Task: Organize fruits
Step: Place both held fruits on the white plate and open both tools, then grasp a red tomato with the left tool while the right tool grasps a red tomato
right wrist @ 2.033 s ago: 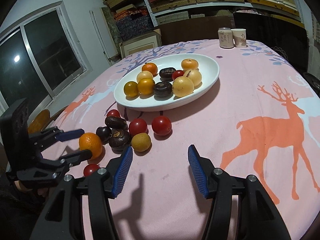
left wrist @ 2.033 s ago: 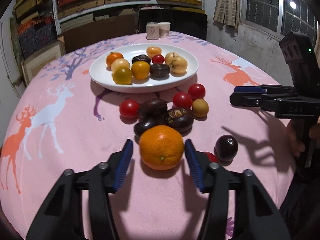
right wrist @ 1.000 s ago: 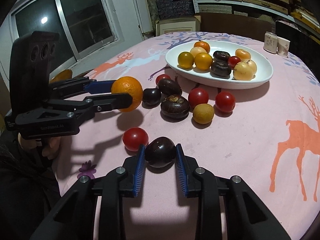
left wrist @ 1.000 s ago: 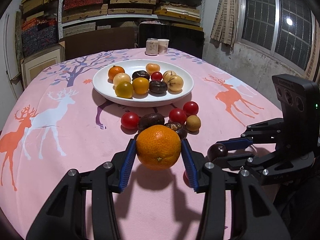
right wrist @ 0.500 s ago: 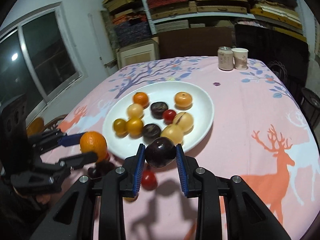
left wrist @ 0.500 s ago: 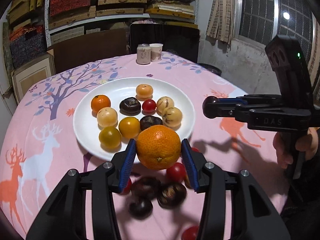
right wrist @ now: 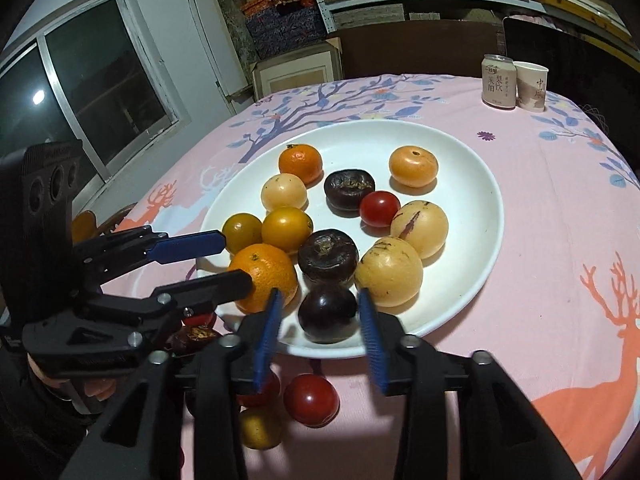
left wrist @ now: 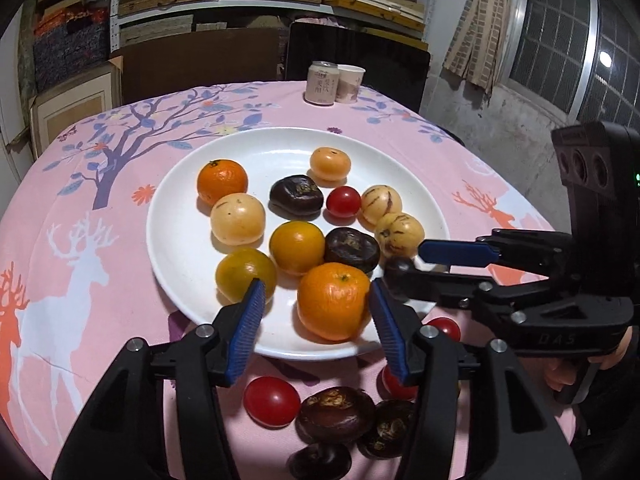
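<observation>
On my left: my left gripper (left wrist: 316, 320), jaws opening. The orange (left wrist: 333, 300) sits between the blue pads on the near part of the white plate (left wrist: 180, 240); the left pad stands clear of it, and I cannot tell whether the right pad touches. In the right wrist view the same orange (right wrist: 266, 270) lies at the plate's near-left edge, beside a dark brown fruit.

Centre, on the plate: two small oranges, two yellow-green fruits, two pale striped fruits, one pale round fruit, two dark brown fruits, one red tomato (left wrist: 343, 201).

Centre-right: my right gripper (right wrist: 319, 328), jaws opening. The dark plum (right wrist: 327, 312) rests on the plate's near rim between the pads, with a gap showing on both sides.

Below the plate, on the pink tablecloth (right wrist: 560, 240) with its deer and tree print: red tomatoes (right wrist: 311, 399), dark brown fruits (left wrist: 336, 414), one small yellow-brown fruit (right wrist: 260, 426).

Far right, back of the table: a drink can (right wrist: 497, 81) with Chinese characters printed down it, touching or just beside a paper cup (right wrist: 529, 86), also marked with Chinese characters; too small for me to read with certainty. The right gripper's body, seen from the left wrist, carries raised letters that look like "DAS".
</observation>
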